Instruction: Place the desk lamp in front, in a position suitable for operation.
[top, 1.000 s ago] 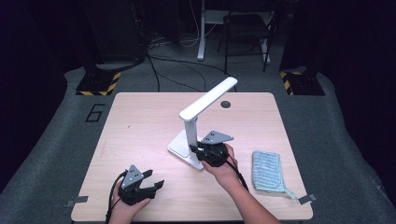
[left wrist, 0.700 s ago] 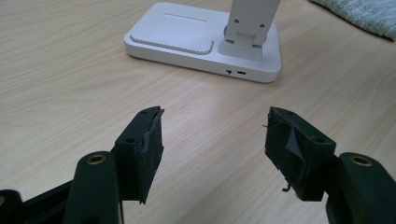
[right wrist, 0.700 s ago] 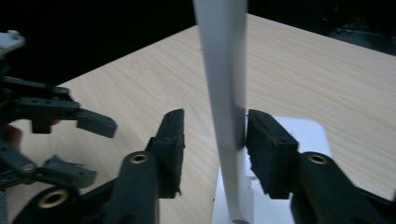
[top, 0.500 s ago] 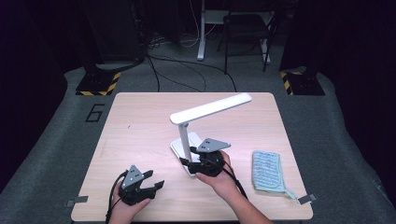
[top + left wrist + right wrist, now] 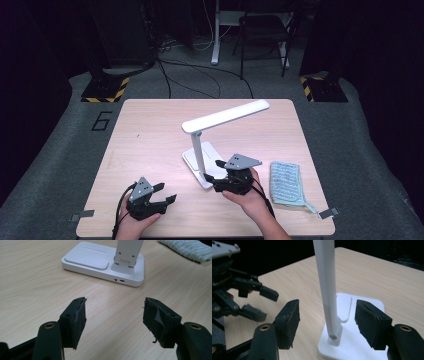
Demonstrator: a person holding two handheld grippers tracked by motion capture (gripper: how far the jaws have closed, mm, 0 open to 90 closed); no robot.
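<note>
Your right tongs (image 5: 327, 323) have just been opening: the jaws now stand spread either side of the lamp (image 5: 200, 150) post without touching it. Since a second ago the lamp's head has swung from pointing back to lying level toward the right, so the adjustment looks done. Your left tongs (image 5: 115, 320) hold spread over bare desk (image 5: 150, 130), nothing between. A cloth (image 5: 286, 182) lies right of the lamp base.

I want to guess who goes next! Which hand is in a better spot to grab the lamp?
Probably the right. The right gripper sits at the lamp, its open jaws either side of the post. The left gripper is open too, farther off near the table's front edge.
</note>
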